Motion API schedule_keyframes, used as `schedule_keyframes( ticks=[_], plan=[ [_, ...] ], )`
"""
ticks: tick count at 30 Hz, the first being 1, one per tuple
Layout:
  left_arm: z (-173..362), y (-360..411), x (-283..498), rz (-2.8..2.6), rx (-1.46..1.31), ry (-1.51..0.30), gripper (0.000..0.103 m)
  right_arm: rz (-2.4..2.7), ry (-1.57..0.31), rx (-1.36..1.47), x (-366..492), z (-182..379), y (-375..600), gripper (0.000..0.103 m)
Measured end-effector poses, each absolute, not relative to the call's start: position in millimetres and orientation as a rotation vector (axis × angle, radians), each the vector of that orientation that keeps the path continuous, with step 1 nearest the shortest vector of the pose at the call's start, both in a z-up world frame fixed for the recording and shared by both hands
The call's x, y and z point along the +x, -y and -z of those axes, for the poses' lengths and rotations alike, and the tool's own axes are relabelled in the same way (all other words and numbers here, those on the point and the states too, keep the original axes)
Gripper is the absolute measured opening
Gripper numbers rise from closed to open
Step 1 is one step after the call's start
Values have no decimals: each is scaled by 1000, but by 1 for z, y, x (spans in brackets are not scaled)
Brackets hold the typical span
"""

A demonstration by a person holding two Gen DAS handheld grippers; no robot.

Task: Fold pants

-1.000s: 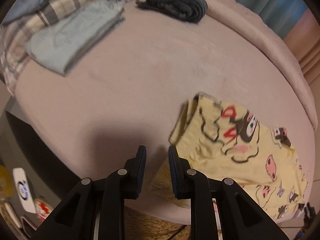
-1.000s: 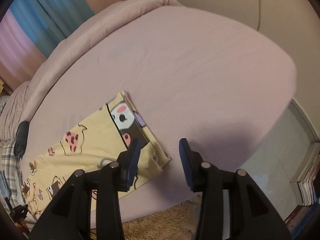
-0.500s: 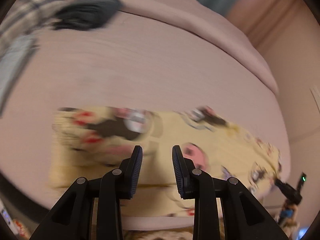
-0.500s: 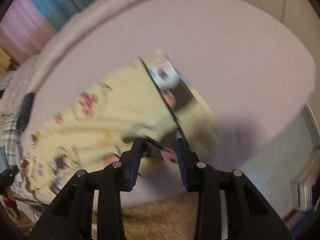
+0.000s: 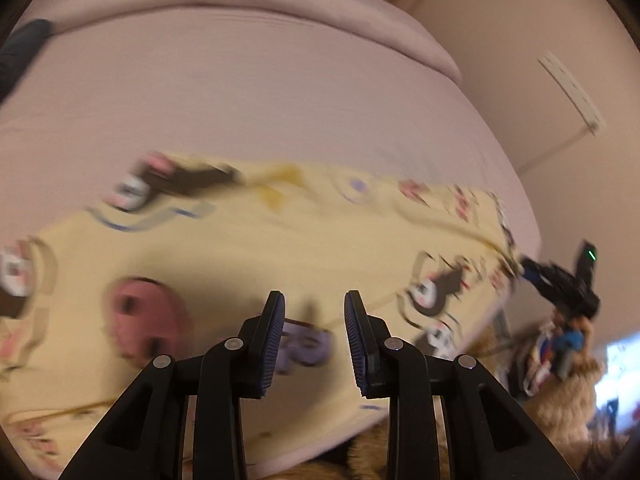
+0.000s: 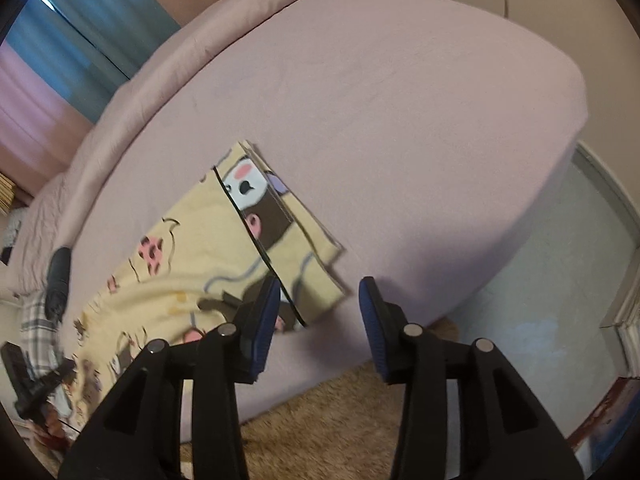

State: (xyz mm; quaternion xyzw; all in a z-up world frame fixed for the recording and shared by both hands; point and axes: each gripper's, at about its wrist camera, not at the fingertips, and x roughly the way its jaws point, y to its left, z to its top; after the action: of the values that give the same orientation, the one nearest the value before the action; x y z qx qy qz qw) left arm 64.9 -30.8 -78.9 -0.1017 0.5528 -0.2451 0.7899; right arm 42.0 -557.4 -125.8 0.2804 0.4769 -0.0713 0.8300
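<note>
The yellow cartoon-print pants lie flat along the near edge of the bed, already laid in a long doubled strip, its layered end stacked neatly in the right wrist view. By that look, 1 lengthwise fold is done and the crosswise folds are left.

The left gripper hangs over the middle of the strip with a gap between its jaws and nothing pinched. The right gripper is above the strip's end corner, its jaws opening and bare of cloth.

The left wrist view is smeared, so whether the cloth is wrinkled there is hard to say.

The bed wears a smooth mauve sheet; a tan shaggy rug lies below it, curtains hang behind, and pale tile floor shows to the right.
</note>
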Motion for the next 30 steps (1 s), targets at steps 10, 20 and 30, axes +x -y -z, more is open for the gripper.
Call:
schedule_keyframes(
  ticks=[10,20,30],
  plan=[
    [109,61,31,695,-147,-1305,28,132,-1020,379,78,89,524,9],
    [115,59,23,704,-169,-1339,28,158,-1082,373,74,98,533,10],
    [110,61,24,690,-159,-1354,28,155,-1071,357,82,98,541,12]
  ],
)
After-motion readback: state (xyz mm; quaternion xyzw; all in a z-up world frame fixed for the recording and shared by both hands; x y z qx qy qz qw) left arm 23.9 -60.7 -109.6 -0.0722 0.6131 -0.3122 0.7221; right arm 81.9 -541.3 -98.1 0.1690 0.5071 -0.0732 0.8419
